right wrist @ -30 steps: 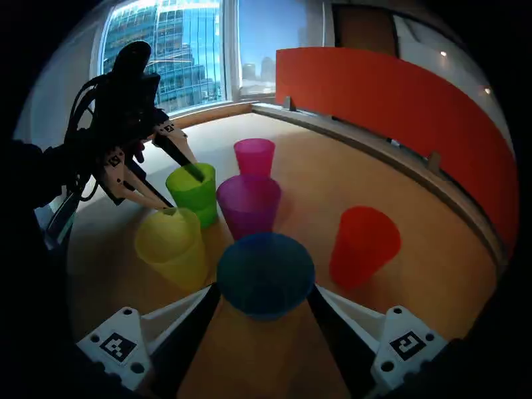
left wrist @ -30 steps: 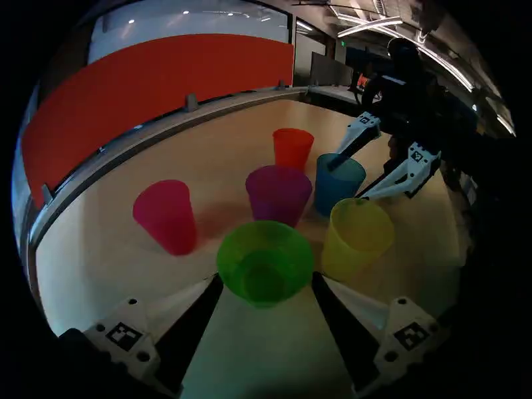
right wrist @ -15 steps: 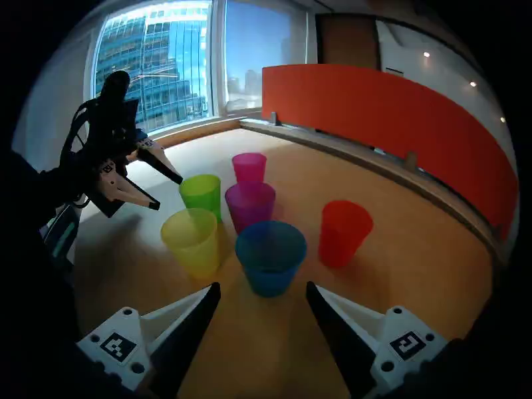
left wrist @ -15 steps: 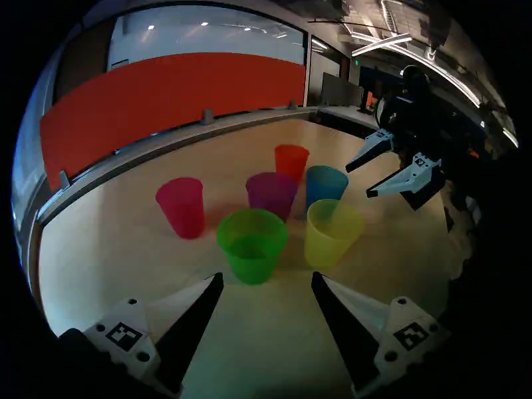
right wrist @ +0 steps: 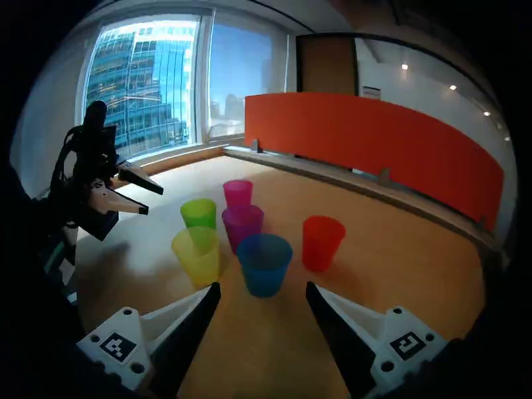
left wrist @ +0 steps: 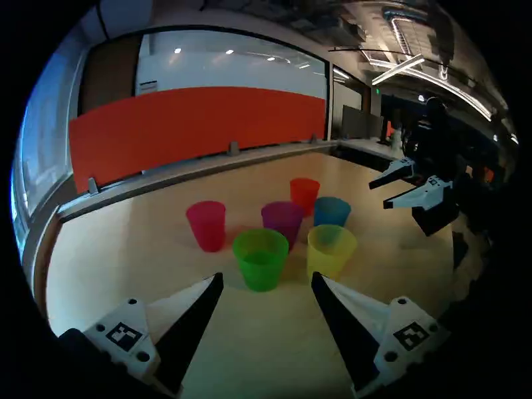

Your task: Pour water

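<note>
I have six plastic cups standing upright in a loose cluster on the pale wooden bench [left wrist: 113,266]. In the left gripper view the pink cup [left wrist: 206,226] stands a little apart at the left. Next come the green cup [left wrist: 261,258], nearest me, the purple cup [left wrist: 282,221] just behind it, and the orange cup [left wrist: 304,194] farthest back. The yellow cup [left wrist: 330,249] sits near, just beside the green one, and the blue cup [left wrist: 332,211] is behind the yellow. Every mouth faces up; the walls are translucent, and I cannot tell whether any cup holds water. An orange panel [left wrist: 199,126] runs along the far edge of the bench. The left gripper [left wrist: 266,279] hangs over the near bench, pointed at the cluster. Its fingers [left wrist: 193,316] are spread wide apart, and the green cup sits just beyond their tips, touching neither. At the right, the right gripper [left wrist: 379,196] hovers well above the bench beside the blue and yellow cups, angled slightly down toward them, fingers apart. In the right gripper view the yellow and green cups lie left, pink and purple in the middle, blue nearest that gripper's parted tips, and orange to the right. The left gripper is raised at the far left in front of the windows [right wrist: 146,86].
</note>
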Available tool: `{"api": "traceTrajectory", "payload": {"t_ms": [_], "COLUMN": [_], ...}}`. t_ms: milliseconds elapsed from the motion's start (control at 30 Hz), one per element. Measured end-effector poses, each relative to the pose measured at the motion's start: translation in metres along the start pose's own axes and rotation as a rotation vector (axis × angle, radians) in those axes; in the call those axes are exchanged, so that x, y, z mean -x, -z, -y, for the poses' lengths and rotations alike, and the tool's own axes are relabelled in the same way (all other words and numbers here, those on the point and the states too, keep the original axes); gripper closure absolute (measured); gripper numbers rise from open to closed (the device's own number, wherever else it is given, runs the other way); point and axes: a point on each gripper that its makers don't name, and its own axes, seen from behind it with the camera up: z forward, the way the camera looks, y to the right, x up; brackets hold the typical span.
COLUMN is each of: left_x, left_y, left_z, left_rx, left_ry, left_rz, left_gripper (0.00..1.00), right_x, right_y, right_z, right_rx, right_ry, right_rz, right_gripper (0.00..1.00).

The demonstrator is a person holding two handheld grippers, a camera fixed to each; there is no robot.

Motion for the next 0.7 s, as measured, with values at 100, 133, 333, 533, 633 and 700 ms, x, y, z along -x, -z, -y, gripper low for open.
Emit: {"api": "traceTrajectory", "payload": {"t_ms": [100, 133, 333, 533, 633, 700], "left_x": [-0.008, -0.011, -0.032, -0.049, -0.053, -0.055], "left_y": [0.005, 0.007, 0.020, 0.036, 0.044, 0.049], "left_z": [0.009, 0.012, 0.032, 0.051, 0.057, 0.060], "left_rx": [-0.056, -0.074, -0.193, -0.302, -0.350, -0.381], "left_ry": [0.009, 0.010, 0.025, 0.053, 0.056, 0.055], "left_rz": [-0.056, -0.072, -0.185, -0.287, -0.324, -0.346], "left_gripper": [0.01, 0.01, 0.01, 0.01, 0.01, 0.01], "right_x": [-0.010, -0.014, -0.035, -0.050, -0.055, -0.058], "right_y": [0.005, 0.006, 0.018, 0.029, 0.034, 0.037], "right_z": [-0.005, -0.008, -0.029, -0.051, -0.063, -0.070], "right_rx": [0.041, 0.057, 0.172, 0.292, 0.352, 0.390], "right_ry": [-0.005, -0.007, -0.032, -0.060, -0.077, -0.090], "right_rz": [-0.051, -0.068, -0.176, -0.266, -0.301, -0.325], "right_gripper": [0.00, 0.00, 0.00, 0.00, 0.00, 0.00]}}
